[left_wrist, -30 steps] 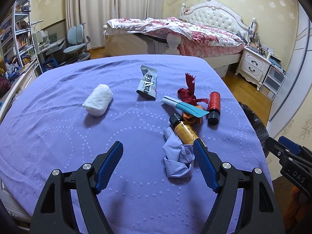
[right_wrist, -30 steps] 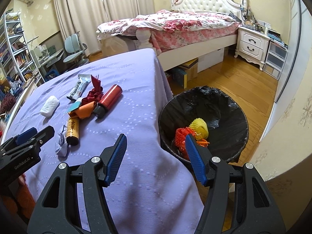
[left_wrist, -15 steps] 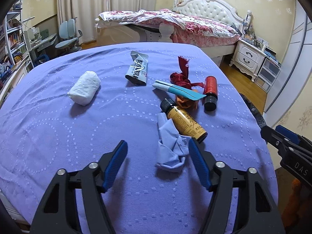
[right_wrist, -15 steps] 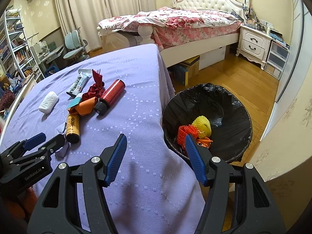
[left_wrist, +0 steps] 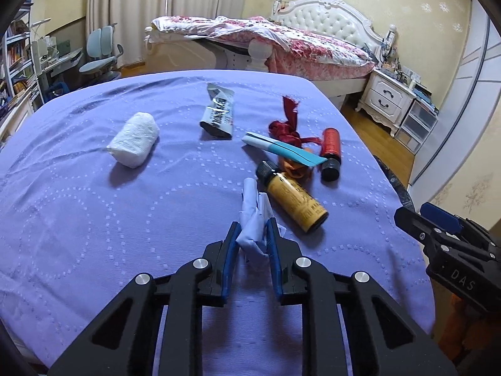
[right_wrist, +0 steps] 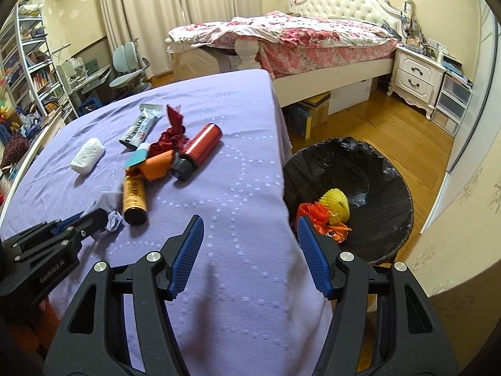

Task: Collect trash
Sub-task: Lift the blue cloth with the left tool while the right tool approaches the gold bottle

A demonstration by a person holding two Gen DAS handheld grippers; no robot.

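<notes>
Left wrist view: the left gripper (left_wrist: 253,235) is seen at lower centre, its blue pads closed almost fully on a crumpled pale-blue wad (left_wrist: 255,219), which is pinched between them on the purple cloth (left_wrist: 94,219). Just right of the wad, touching it, a yellow bottle (left_wrist: 291,197) is laid on its side, cap toward the upper left. Above it, an orange scrap (left_wrist: 292,166), a teal-and-white strip (left_wrist: 281,148), a red ribbon (left_wrist: 286,123) and a red bottle (left_wrist: 330,148) are clustered. A grey tube (left_wrist: 218,116) is shown at upper centre and a white wad (left_wrist: 134,139) to the left, well apart from the rest.

Right wrist view: the right gripper (right_wrist: 249,252) is held wide open at lower centre with nothing between its pads, over the cloth's edge. At right, on the floor beside the table, a bin (right_wrist: 369,169) lined with black plastic is seen, with yellow netting (right_wrist: 336,200) and red netting (right_wrist: 313,213) inside.
</notes>
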